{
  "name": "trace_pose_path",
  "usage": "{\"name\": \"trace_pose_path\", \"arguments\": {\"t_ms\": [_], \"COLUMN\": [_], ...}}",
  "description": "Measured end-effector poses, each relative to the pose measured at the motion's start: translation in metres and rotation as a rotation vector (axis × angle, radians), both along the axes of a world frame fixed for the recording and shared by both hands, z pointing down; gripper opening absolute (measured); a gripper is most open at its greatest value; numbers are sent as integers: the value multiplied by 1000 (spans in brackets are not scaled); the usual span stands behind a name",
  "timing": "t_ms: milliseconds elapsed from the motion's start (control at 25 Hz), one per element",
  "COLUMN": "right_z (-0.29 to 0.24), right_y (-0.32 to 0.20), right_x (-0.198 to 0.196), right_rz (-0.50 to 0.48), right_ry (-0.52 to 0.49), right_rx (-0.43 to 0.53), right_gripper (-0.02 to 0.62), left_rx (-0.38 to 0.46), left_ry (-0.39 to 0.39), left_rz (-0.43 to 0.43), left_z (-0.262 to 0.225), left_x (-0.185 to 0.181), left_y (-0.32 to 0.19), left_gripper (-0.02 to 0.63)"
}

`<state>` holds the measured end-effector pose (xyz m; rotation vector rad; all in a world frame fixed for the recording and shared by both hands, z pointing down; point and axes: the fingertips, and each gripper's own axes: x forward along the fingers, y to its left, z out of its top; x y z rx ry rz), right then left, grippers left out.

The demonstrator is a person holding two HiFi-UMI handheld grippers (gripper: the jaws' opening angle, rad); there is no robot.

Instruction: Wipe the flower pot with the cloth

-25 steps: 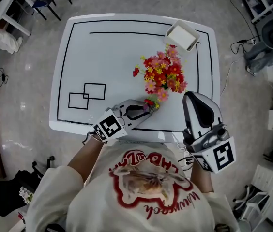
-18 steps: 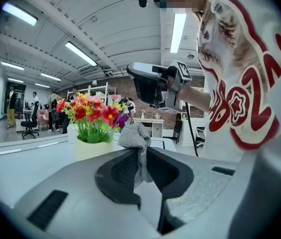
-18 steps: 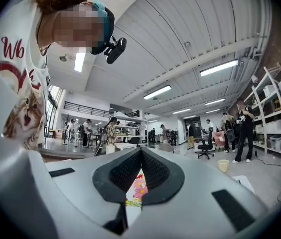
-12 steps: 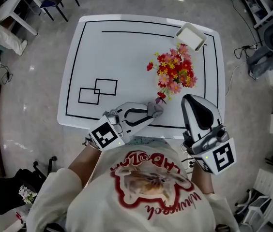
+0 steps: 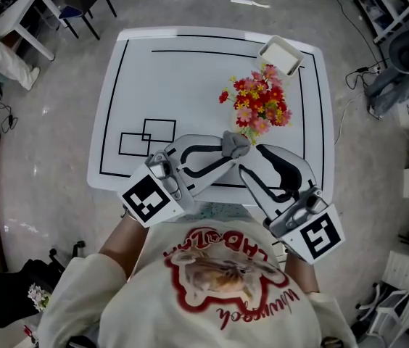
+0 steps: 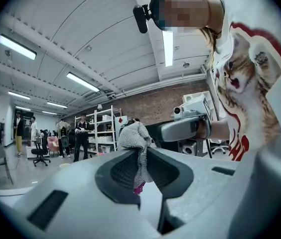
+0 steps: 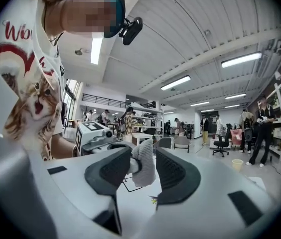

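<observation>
Step in hand: getting the cloth [image 5: 233, 142] ready over the near edge of the counter [image 5: 183, 78]. I judge this a re-grip or a hand-over between the two grippers. Wiping has not yet begun.
Left gripper [image 5: 225, 154]: jaws pinched together on the grey cloth. The fabric bunches above the tips and a short tail hangs below.
Right gripper [image 5: 250, 159]: jaws have just been opening and stand wide. The free end of the cloth sits between them, but the pads do not appear to press on it.
Flower pot: under the red and pink flowers [image 5: 259, 104] at the right of the counter, near the cloth but beyond it. The blossoms hide the pot itself from above.
Nearby: a white square container [image 5: 281, 55] stands just behind the flowers at the far right corner.
Next move calls for: deciding which gripper carries the cloth and getting a firm hold. The cloth then has to reach the pot wall below the blossoms.
Risk: the flowers could get knocked on the way in.
</observation>
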<state>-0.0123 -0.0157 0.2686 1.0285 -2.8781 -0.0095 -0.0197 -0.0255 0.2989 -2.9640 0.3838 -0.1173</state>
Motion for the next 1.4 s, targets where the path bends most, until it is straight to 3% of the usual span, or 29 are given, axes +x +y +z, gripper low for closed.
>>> {"name": "trace_pose_path", "arguments": {"t_ms": [240,680,920,1200,1400], "right_z": [-6,-11,-10,-19,-36], "right_y": [-5,-4,-15,-21,-39], "right_x": [-8,-13,5,15,39], "right_rz": [-4,-13,12,7,-33], "right_ry": [-57,-30,-29,-22,-89], "right_rx": [-25,3,-13,35,38], "right_gripper": [164,169,78,51,44], "left_rx": [32,93,116,93,71], "left_ry": [9,-1,-23,-27,10], "left_rz": [21,87,99,93,64], "left_z": [-9,-12,-13,-17,-30], "left_x": [2,12,29,35,45], "left_y": [2,15,4,-3,-20], "left_gripper": [43,43,43,46,48]}}
